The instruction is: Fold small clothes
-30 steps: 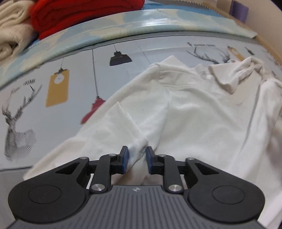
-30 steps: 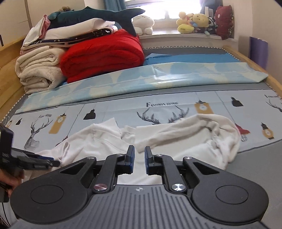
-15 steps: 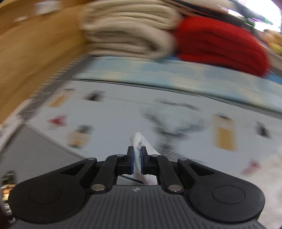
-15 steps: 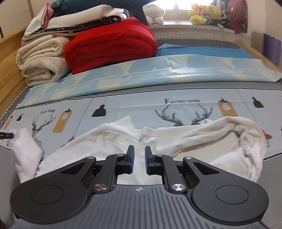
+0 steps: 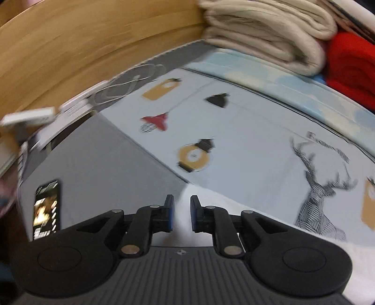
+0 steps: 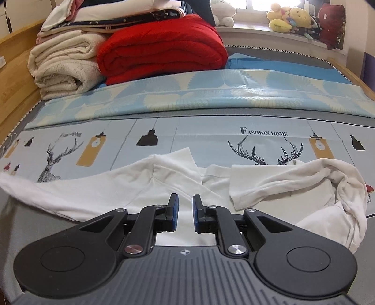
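White cloth fills the near part of the bed: a small white top (image 6: 168,183) lies spread on the printed sheet (image 6: 201,131), its left sleeve stretched flat toward the left edge, its right side bunched into a rumpled heap. A short sleeve or flap is folded over the middle of it.

The right gripper (image 6: 185,212) hovers over the middle of the garment, jaws parted by a narrow gap with nothing between them; white fabric shows beneath the gap, and whether the fingertips touch it cannot be told.

The left gripper (image 5: 181,212) sits over the end of the stretched sleeve (image 5: 211,201), near where the printed sheet meets the grey mattress (image 5: 93,164). Its jaws are also slightly apart, and the cloth lies under and between them without being pinched. This view is motion-blurred.

A phone (image 5: 46,208) with a lit screen lies on the grey surface to the left, and blurred white items sit by the wooden bed rail (image 5: 82,47).

At the far end of the bed, a folded beige blanket (image 6: 63,68) sits beside a folded red quilt (image 6: 161,49), with more bedding stacked on top. Plush toys (image 6: 290,18) line the windowsill.
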`<state>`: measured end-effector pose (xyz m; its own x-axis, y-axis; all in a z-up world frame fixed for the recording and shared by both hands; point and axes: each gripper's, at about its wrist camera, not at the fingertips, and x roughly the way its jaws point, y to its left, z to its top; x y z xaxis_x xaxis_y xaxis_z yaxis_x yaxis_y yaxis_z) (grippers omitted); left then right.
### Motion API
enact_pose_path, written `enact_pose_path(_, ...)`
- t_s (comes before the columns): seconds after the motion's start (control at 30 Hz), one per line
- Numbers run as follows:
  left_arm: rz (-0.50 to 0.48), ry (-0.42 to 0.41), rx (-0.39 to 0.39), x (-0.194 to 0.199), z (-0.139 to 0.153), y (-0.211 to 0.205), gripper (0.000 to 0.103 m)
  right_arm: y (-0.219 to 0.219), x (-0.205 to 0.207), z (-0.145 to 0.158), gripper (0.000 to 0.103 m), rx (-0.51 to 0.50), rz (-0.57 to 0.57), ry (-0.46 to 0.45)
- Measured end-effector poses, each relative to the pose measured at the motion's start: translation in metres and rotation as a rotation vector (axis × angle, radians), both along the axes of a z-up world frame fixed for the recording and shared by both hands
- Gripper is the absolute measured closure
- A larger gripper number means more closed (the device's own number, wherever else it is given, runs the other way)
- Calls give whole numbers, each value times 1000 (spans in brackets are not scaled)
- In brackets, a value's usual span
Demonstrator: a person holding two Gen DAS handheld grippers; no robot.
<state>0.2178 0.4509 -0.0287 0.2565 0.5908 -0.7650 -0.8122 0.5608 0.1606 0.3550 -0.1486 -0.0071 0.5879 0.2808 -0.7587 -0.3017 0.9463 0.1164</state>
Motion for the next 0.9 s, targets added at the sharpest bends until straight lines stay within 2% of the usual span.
enact_pose_path(0.07, -1, -22, 49, 3, 12, -12, 87, -5, 1, 0, 89, -6, -17, -2)
enact_pose_path(0.1, -38, -39, 78, 8, 18, -26, 87, -10, 1, 1, 87, -5, -30, -6)
enact_pose_path(0.17, -201, -75, 62, 25, 20, -60, 83, -21, 3, 3, 82, -6, -58, -20)
enact_pose_path(0.23, -431, -80, -32, 47, 9, -102, 75, -36, 7, 7, 80, -7, -102, -43)
enact_pose_path(0.3, -581, -49, -111, 62, -7, -137, 75, -58, 12, 12, 80, -2, -160, -74)
enact_pose_path(0.33, -623, -32, -138, 67, -15, -152, 76, -69, 14, 14, 80, -3, -189, -93)
enact_pose_path(0.43, -704, 44, -224, 76, -45, -184, 76, -102, 21, 13, 80, -38, -266, -151)
enact_pose_path(0.5, -725, 164, -279, 79, -71, -196, 75, -121, 27, 7, 80, -49, -287, -160)
enact_pose_path(0.53, -722, 196, -274, 78, -78, -200, 74, -127, 32, 1, 80, -53, -276, -148)
enact_pose_path(0.57, -720, 199, -254, 77, -76, -205, 74, -129, 36, -5, 80, -58, -254, -139)
enact_pose_path(0.63, -654, 203, -283, 77, -66, -204, 73, -122, 43, -16, 80, -77, -167, -127)
enact_pose_path(0.73, -630, 170, -303, 78, -55, -207, 73, -97, 49, -36, 80, -145, 33, -138)
enact_pose_path(0.9, -649, 154, -282, 84, -42, -218, 73, -48, 42, -78, 74, -393, 360, -204)
